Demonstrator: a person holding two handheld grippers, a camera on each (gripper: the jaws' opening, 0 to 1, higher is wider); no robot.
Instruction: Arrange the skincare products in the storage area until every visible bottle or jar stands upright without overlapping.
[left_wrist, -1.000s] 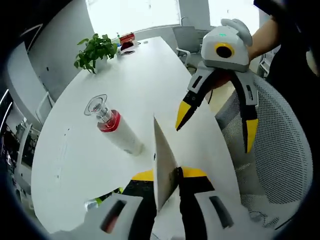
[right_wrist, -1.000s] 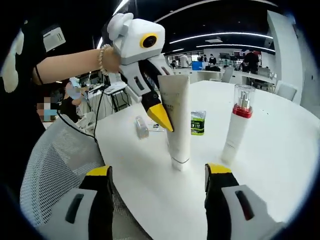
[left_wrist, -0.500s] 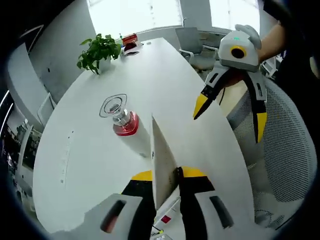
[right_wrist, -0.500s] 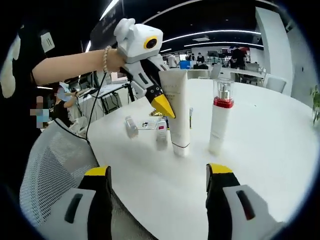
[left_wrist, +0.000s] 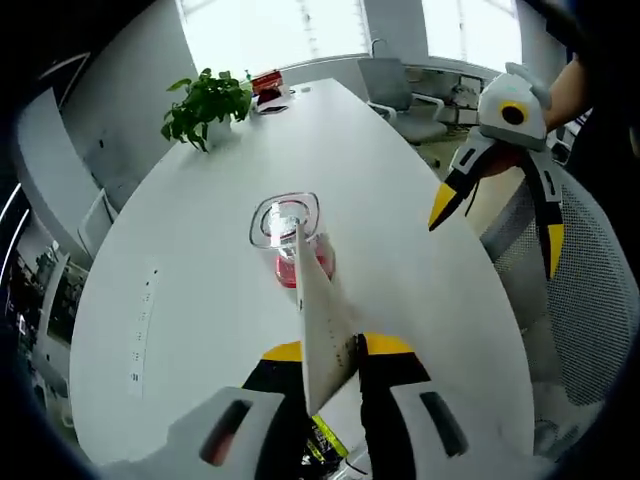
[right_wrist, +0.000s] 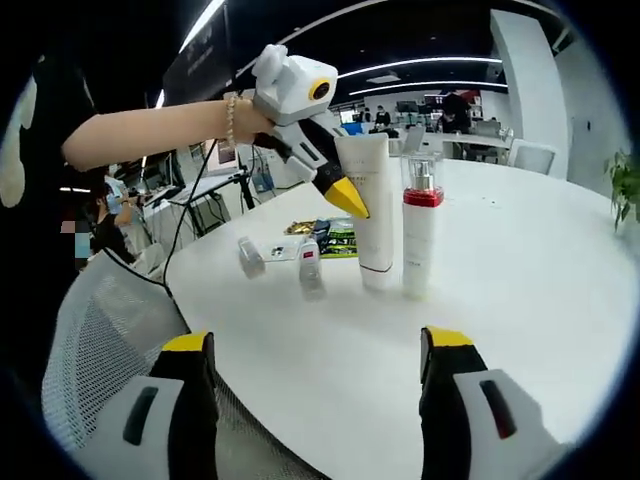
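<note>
Upright, flat matte tube (right_wrist: 377, 210) in left gripper (right_wrist: 345, 195)

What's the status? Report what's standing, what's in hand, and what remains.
Done: the pump bottle with the red collar stands upright on the table. In hand: the left gripper is shut on the white tube, which stands cap-down right beside the bottle. Left: release the tube, then deal with the small bottles and sachets behind. The right gripper is open.
</note>
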